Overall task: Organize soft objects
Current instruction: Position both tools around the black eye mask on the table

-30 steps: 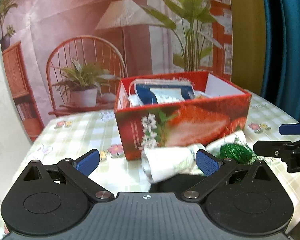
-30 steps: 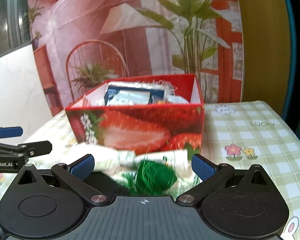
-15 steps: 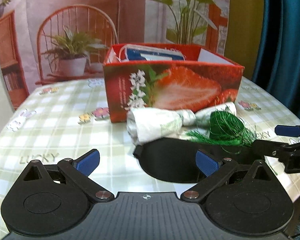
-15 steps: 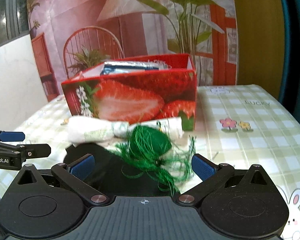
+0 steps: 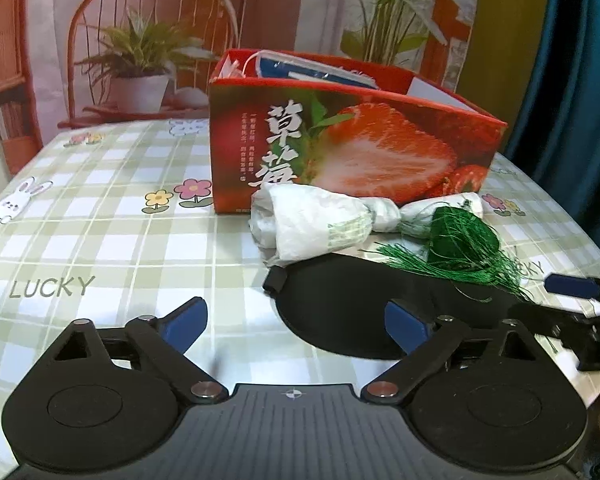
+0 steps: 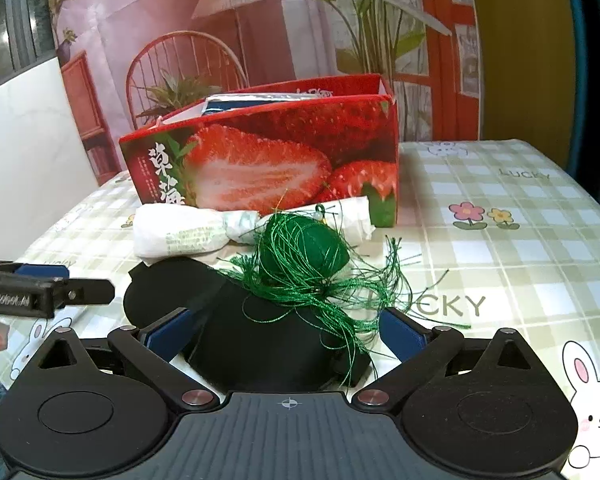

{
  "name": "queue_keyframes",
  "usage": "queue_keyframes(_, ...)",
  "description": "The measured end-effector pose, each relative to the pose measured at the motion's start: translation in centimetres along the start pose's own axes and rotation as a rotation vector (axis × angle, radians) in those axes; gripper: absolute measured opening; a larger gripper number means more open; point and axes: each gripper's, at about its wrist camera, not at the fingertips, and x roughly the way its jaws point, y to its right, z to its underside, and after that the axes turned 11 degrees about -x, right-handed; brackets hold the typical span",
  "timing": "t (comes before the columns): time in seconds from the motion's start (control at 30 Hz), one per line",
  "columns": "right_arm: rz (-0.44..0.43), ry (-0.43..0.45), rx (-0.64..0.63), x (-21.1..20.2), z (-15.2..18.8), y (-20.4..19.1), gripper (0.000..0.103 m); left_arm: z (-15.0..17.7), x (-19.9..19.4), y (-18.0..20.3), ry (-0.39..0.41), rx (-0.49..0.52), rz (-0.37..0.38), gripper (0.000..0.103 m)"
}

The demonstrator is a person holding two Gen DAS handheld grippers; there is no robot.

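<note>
R gripper (image 6: 286, 330) open; tassel (image 6: 304, 256) atop mask (image 6: 260, 336).

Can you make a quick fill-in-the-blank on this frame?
The strawberry box is mostly ____ in color.
The tasselled ornament is ____ in color.
The ornament lies partly on a ____ eye mask.
The word printed on the tablecloth is ____.

Answers: red; green; black; LUCKY
</note>
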Motion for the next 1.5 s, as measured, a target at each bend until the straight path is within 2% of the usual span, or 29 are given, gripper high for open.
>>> queue_keyframes(0.13, -0.006, -0.009, 0.0, 0.2, 0.1, 0.0, 0.098, -1.1, 2.1, -1.0, -0.051, -0.049, 0.012, 0.086)
queue_keyframes(0.2, -0.009, -0.011, -0.003, 0.3, 0.1, -0.1, 0.097, -1.5, 3.0, -1.1, -0.068, -0.059, 0.027, 0.085)
queue_keyframes(0.43, -0.013, -0.027, -0.001, 0.8, 0.3, 0.0, 0.097, -2.2, 5.6, 0.5, -0.089, 0.015, -0.012, 0.085)
queue_keyframes(0.5, -0.013, -0.027, -0.002, 0.8, 0.3, 0.0, 0.097, -2.1, 6.1, 1.0, -0.094, 0.041, -0.026, 0.082)
queue_keyframes(0.67, -0.012, -0.029, 0.004, 0.9, 0.3, 0.2, 0.097, -1.2, 5.5, 1.1, -0.079, 0.074, -0.048, 0.075)
queue_keyframes(1.23, -0.007, -0.022, 0.013, 0.5, 0.3, 0.4, 0.096, 0.4, 3.4, 0.9, -0.094, 0.064, -0.097, 0.076)
queue_keyframes(1.37, -0.013, -0.032, 0.016, 0.5, 0.3, 0.4, 0.089, 0.8, 3.0, 0.7, -0.091, 0.056, -0.103, 0.075)
queue_keyframes(1.5, -0.011, -0.036, 0.003, 0.4, 0.0, 0.1, 0.087, 0.9, 2.7, 0.6, -0.095, 0.049, -0.105, 0.075)
